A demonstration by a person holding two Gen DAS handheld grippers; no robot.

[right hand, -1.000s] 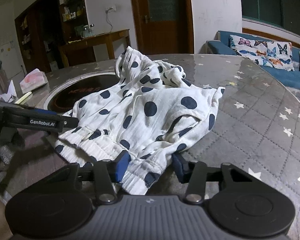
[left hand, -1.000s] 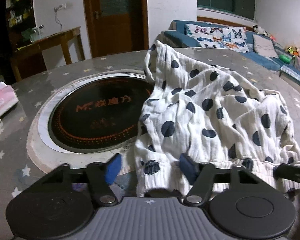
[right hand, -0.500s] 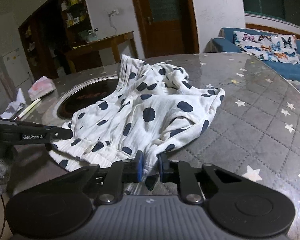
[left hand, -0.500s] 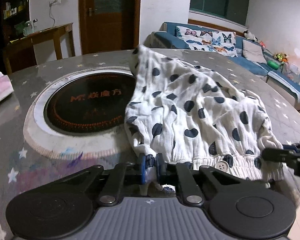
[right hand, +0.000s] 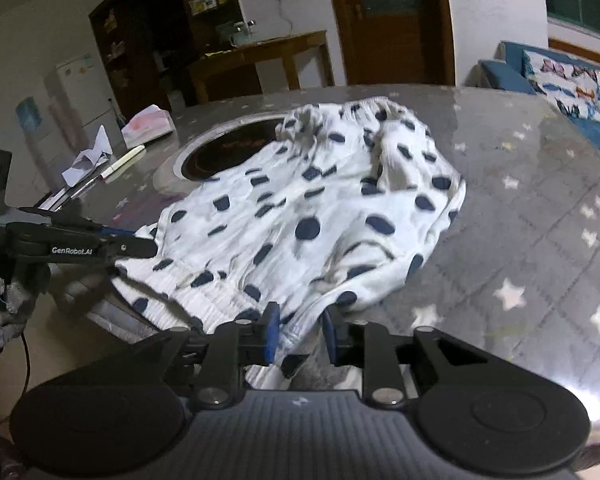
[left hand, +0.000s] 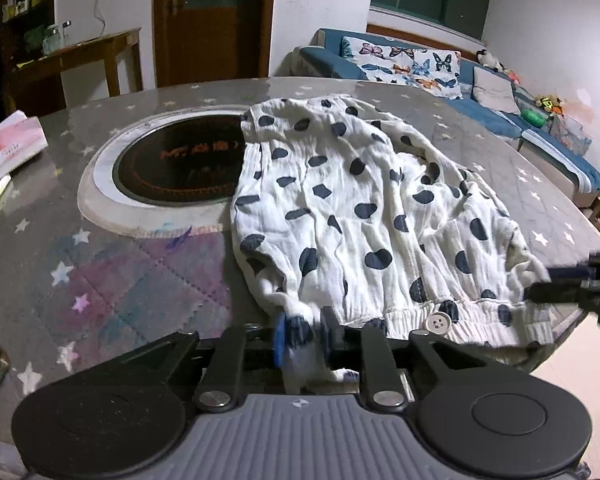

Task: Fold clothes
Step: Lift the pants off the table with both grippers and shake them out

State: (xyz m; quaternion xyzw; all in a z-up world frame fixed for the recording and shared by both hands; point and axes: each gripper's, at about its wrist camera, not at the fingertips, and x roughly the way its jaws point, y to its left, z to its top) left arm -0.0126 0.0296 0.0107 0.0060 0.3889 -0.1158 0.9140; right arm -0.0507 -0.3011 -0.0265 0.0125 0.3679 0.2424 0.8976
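Observation:
A white garment with dark blue dots (left hand: 360, 216) lies spread on the grey star-patterned table (left hand: 112, 280), its ribbed waistband with a white button (left hand: 438, 323) at the near edge. My left gripper (left hand: 303, 338) is shut on the waistband's left corner. My right gripper (right hand: 299, 334) is shut on the garment (right hand: 308, 216) at its right corner, the cloth bunched between the blue pads. Each gripper shows in the other's view: the right one (left hand: 572, 288) at the far right, the left one (right hand: 100, 246) at the left, held by a gloved hand (right hand: 4, 300).
A round black hob (left hand: 180, 164) is set in the table's middle, partly under the garment. A pink tissue pack (left hand: 14, 142) and a pen (right hand: 122, 162) lie at the left. The table's near edge runs under the waistband. A blue sofa (left hand: 500, 120) stands behind.
Both grippers went from open to shut on the waistband corners, then pulled the garment back toward the table's near edge, stretching it flatter.

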